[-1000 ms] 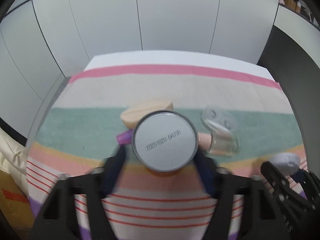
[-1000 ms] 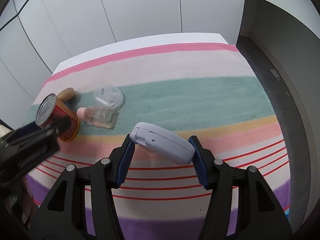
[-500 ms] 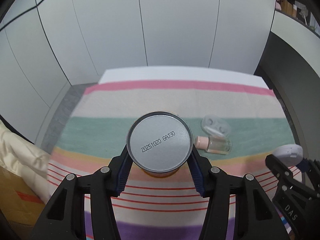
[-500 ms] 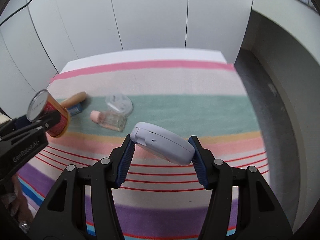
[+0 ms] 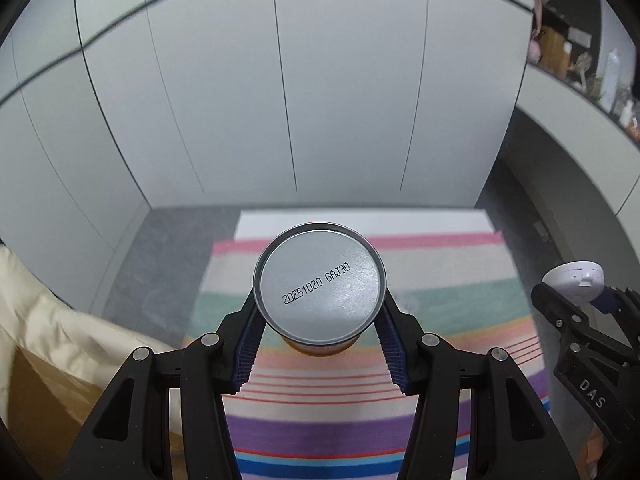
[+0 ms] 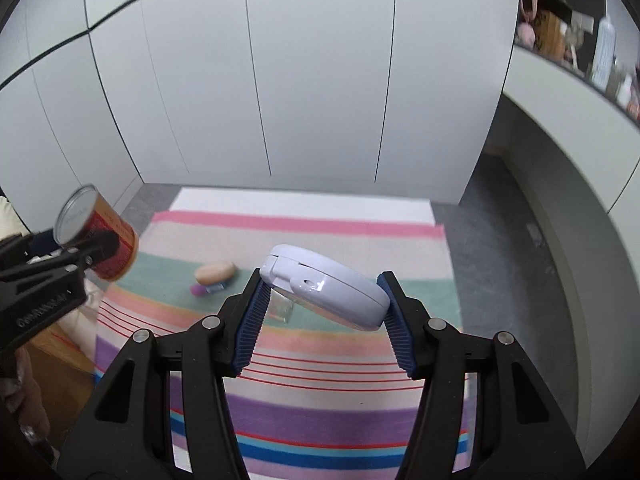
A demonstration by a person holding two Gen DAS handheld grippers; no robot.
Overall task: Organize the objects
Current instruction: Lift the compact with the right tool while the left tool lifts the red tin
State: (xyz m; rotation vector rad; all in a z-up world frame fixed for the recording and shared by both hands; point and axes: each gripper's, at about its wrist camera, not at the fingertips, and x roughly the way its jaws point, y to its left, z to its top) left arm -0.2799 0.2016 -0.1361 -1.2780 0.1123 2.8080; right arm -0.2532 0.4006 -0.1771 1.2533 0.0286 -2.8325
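My left gripper (image 5: 320, 312) is shut on a can (image 5: 320, 284) with a silver end and orange-red sides, held high above the striped cloth (image 5: 320, 408). From the right wrist view the same can (image 6: 98, 236) hangs at the far left in the left gripper (image 6: 90, 246). My right gripper (image 6: 324, 296) is shut on a pale lilac flat case (image 6: 324, 286), tilted, also well above the cloth. The lilac case (image 5: 574, 280) and the right gripper (image 5: 576, 300) show at the right edge of the left wrist view.
On the striped cloth (image 6: 320, 360) lie a peach oval object (image 6: 216, 273), a small purple piece (image 6: 198, 290) and a clear bottle (image 6: 282, 308) partly hidden behind the case. White wall panels stand behind. A cream cloth and brown box (image 5: 36, 360) are at the left; shelves with items at upper right.
Both grippers have risen well above the cloth with the can and the lilac case still held. The objects on the cloth look smaller and farther away.
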